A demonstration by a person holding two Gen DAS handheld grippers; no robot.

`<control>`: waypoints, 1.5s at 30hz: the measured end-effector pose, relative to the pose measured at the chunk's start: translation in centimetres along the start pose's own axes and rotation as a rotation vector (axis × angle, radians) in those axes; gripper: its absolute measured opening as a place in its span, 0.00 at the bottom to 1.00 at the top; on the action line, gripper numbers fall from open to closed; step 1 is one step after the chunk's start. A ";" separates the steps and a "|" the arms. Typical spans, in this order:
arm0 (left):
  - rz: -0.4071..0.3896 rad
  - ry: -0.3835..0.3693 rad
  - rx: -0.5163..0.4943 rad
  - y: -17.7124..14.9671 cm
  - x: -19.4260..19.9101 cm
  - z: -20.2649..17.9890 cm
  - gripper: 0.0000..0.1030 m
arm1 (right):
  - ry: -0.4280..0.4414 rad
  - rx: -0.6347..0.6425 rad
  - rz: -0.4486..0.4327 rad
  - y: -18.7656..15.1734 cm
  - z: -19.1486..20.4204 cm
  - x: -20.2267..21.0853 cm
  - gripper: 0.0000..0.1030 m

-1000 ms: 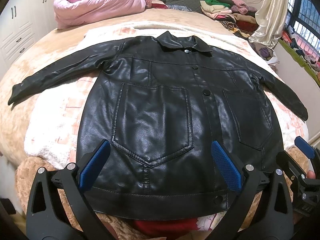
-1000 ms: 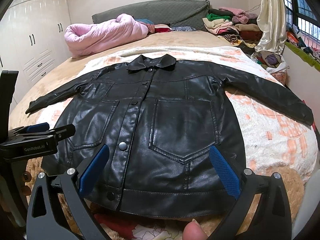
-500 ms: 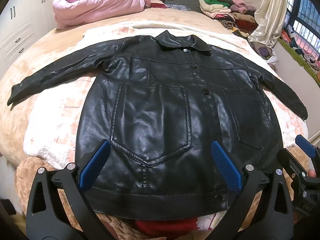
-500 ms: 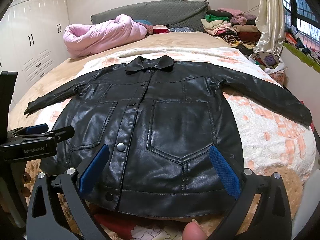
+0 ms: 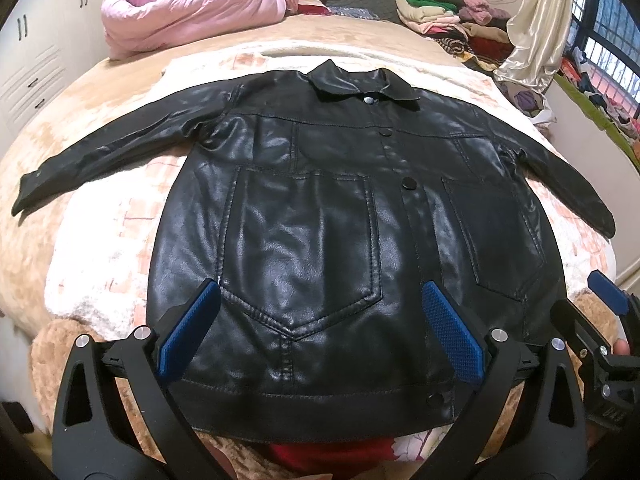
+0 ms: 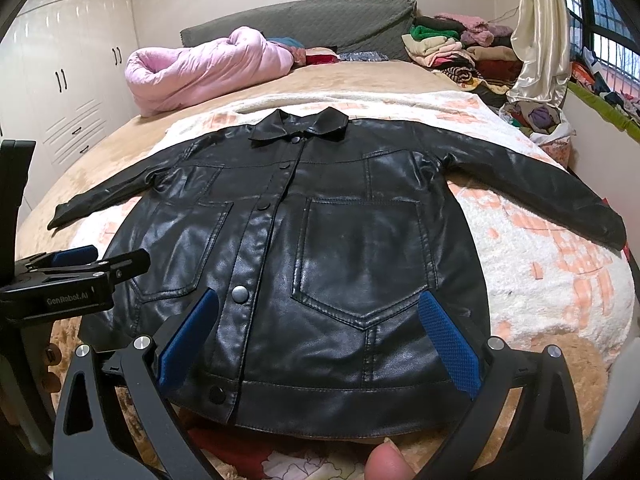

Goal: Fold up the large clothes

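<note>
Nearest the viewer, the left gripper (image 5: 320,332) hangs over the near hem of the jacket (image 5: 344,248) with its blue pads (image 5: 188,330) spread wide and nothing between them. The right gripper (image 6: 316,336) sits in the same posture over the other half of the hem, jaws fully released, pads (image 6: 448,344) apart and empty. Neither tool touches the jacket as far as the views show. The two grippers are side by side; each appears at the edge of the other's view.

The jacket, black and glossy like leather, lies front up on a white and orange blanket (image 6: 560,264) spread over the bed (image 5: 52,152). Its hem is closest to the person, its collar (image 6: 300,124) farthest. The front is snapped shut, both chest pockets are flat, and both sleeves (image 5: 112,152) extend straight out to the sides. No crease or fold line is visible.

Status, as a judgement: laying out and smoothing appear complete; folding has not begun. Remaining steps probably include bringing each sleeve across the body, then doubling the body from hem toward collar. The stiff, slick material may resist a clean crease and could slip from the pads.

Beyond the jacket, a rolled pink quilt (image 6: 208,68) rests near the grey headboard (image 6: 312,20), and stacked clothes (image 6: 452,48) occupy the far right corner.
</note>
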State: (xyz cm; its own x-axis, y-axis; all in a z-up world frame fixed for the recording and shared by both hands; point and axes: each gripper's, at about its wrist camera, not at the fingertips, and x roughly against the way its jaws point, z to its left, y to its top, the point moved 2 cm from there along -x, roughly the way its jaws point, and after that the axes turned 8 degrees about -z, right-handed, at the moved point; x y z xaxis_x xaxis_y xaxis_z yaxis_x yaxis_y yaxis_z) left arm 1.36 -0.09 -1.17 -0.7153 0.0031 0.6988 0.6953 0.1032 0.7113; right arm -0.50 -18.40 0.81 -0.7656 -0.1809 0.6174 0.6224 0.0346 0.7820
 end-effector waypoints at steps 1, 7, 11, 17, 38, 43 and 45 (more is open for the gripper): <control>0.001 0.001 0.000 0.1 -0.1 0.0 0.92 | 0.000 0.001 0.002 0.0 0.0 -0.1 0.96; 0.004 0.002 -0.009 0.7 -0.7 -0.4 0.92 | -0.011 0.001 0.006 0.5 -0.3 -0.9 0.96; -0.002 -0.003 -0.005 1.8 -1.3 -0.6 0.92 | -0.029 -0.006 0.003 1.5 -1.0 -1.7 0.96; -0.010 -0.016 -0.005 3.9 -2.3 -1.1 0.92 | -0.036 -0.026 -0.011 3.8 -2.1 -2.7 0.96; -0.002 -0.038 0.023 11.2 -7.3 -3.3 0.92 | -0.036 -0.130 -0.035 11.3 -7.5 -7.8 0.96; 0.007 -0.060 0.032 12.5 -9.1 -4.8 0.92 | -0.087 -0.169 -0.033 12.0 -10.6 -9.0 0.96; 0.015 -0.070 0.031 13.0 -9.9 -5.4 0.92 | -0.106 -0.190 -0.026 12.0 -12.1 -9.6 0.96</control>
State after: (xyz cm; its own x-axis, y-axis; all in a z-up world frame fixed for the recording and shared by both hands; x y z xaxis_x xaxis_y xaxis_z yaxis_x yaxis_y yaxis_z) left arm 17.86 -4.14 1.51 -0.7089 0.0747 0.7013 0.7041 0.1335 0.6975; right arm 16.25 -28.15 3.25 -0.7886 -0.0744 0.6104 0.6138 -0.1566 0.7738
